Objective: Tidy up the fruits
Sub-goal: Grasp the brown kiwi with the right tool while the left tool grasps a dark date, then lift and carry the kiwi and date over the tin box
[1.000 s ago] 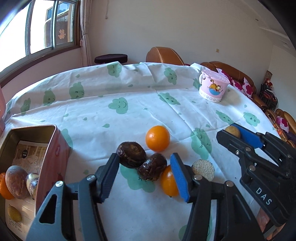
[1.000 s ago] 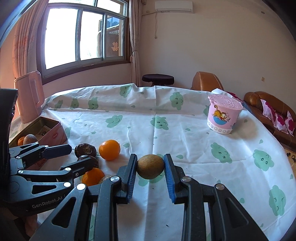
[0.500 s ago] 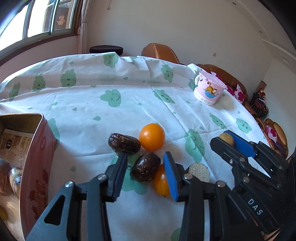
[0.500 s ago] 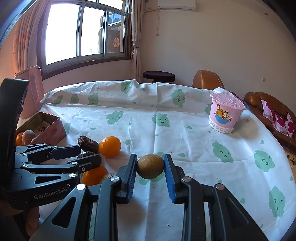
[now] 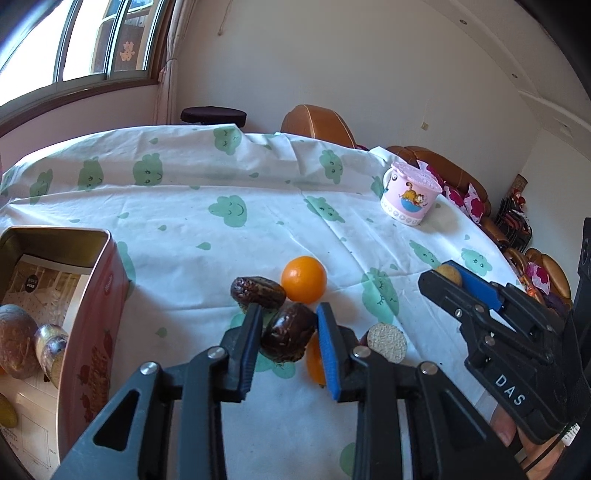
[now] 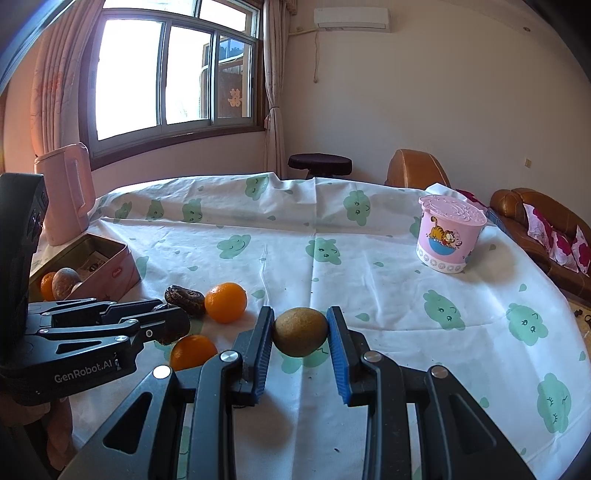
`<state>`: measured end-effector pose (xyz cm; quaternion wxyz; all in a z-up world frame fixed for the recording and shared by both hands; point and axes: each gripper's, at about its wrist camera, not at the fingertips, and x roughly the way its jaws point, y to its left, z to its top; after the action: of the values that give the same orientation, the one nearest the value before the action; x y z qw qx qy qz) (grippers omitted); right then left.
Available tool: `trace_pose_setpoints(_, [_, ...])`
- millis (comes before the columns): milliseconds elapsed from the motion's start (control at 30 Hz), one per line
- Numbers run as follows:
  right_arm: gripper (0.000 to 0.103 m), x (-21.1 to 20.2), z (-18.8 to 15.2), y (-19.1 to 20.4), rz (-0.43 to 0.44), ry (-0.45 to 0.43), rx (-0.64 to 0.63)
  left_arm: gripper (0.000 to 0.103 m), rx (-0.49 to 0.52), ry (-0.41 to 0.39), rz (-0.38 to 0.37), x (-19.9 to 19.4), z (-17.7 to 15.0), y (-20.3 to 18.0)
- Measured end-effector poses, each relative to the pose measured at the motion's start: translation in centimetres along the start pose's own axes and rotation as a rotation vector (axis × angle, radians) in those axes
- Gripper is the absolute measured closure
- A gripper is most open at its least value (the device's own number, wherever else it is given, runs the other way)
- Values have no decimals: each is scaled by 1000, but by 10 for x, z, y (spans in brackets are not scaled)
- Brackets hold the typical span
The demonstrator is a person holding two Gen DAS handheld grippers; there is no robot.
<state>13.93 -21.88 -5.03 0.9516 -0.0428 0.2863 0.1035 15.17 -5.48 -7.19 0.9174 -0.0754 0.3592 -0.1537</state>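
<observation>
The left gripper [image 5: 286, 334] pinches a dark fruit [image 5: 286, 336] on the near table, the tin [image 5: 88, 314] lies just to its left, and the right gripper [image 6: 300, 334] pinches a brown fruit [image 6: 300, 331].

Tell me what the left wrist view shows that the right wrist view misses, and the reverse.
Left wrist only: the left hand-held gripper shut on a dark wrinkled fruit, and a pale round cut-faced piece.

Right wrist only: the right hand-held gripper shut on a brown-green fruit, the pink jug and the wall air conditioner.

Both: the open tin holding fruit, two oranges, the second dark fruit, and the pink lidded tub.
</observation>
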Motion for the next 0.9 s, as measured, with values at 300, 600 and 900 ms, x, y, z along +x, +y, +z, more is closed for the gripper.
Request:
trace_pose_setpoints(300, [72, -10, 0, -1, 20, -59, 7, 71, 49, -77, 47, -15, -1, -9])
trace_pose_setpoints(600, [72, -21, -1, -1, 42, -118, 9, 71, 65, -130, 71, -25, -3, -11])
trace_pose_setpoints(900, [72, -25, -2, -2, 43, -143, 9, 71, 63, -168, 75, -33, -5, -11])
